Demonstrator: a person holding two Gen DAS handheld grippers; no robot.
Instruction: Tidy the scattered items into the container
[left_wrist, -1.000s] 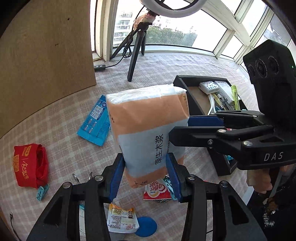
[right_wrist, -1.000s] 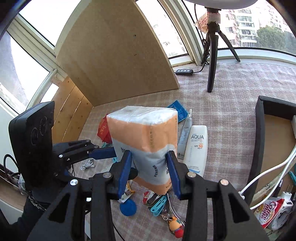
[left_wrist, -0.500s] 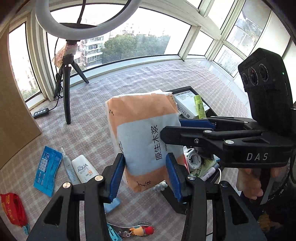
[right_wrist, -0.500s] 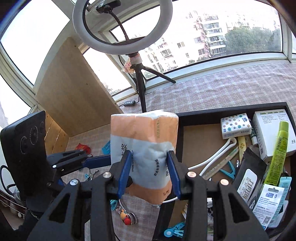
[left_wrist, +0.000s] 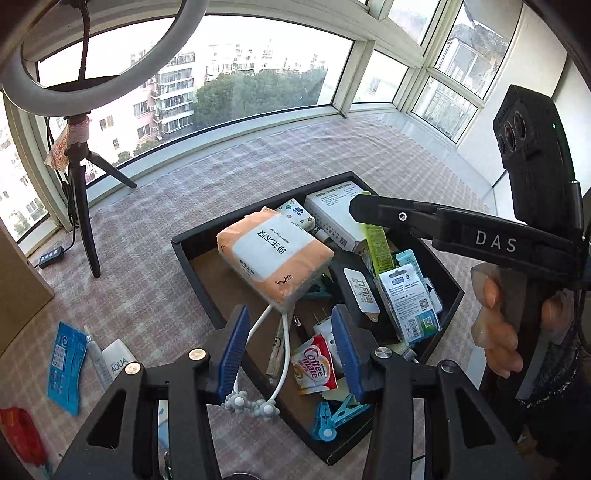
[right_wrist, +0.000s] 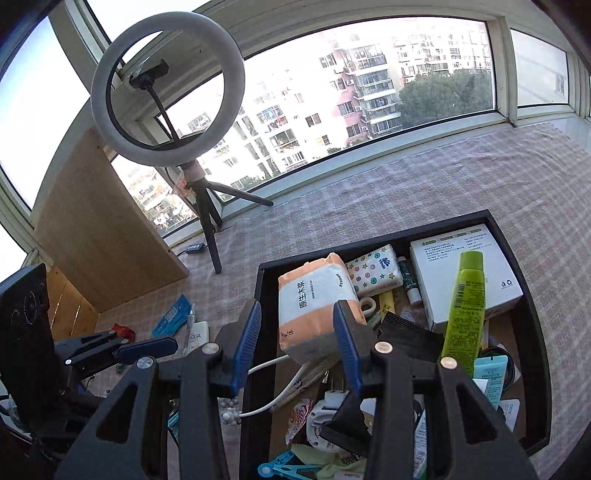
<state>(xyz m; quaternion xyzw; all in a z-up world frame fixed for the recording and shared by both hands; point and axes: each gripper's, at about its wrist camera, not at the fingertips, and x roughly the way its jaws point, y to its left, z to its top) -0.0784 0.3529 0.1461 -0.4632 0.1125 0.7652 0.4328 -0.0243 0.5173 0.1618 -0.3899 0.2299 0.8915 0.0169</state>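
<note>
1. Along the left edge of the checked cloth surface (left_wrist: 258, 162) I see loose things outside the box: a red fabric pouch (left_wrist: 18, 428), a flat blue sachet (left_wrist: 64, 365), a thin white tube (left_wrist: 96, 354) and a white AQUA tube (left_wrist: 118, 360).
2. Behind them, a ring light's black tripod (left_wrist: 83, 206) stands near the far edge by the window, well apart from the box.
3. My left gripper (left_wrist: 291, 354) hovers over the near-left wall of the container (left_wrist: 258, 206). Its blue ribbed fingers stand moderately apart and grip nothing.
4. The tissue pack (left_wrist: 273, 254), soft orange-and-white plastic wrap, lies tilted in the container's far-left corner, just beyond those fingertips, resting on other things.
5. A white cable (left_wrist: 282, 354) loops out from under the pack, over the near wall, directly below the left fingers.
6. The black rectangular container is crowded: a Coffee mate sachet (left_wrist: 314, 369), blue clips (left_wrist: 332, 417), a star-printed packet (right_wrist: 373, 269), a white carton (right_wrist: 461, 273) and a green tube (right_wrist: 465, 310) lying on it.
7. My right gripper (right_wrist: 295, 343) hangs over the pack; there is a gap at its left pad, so it is parted and holding nothing.
8. A hand (left_wrist: 498, 325) grasps the right handle at the far right.
</note>
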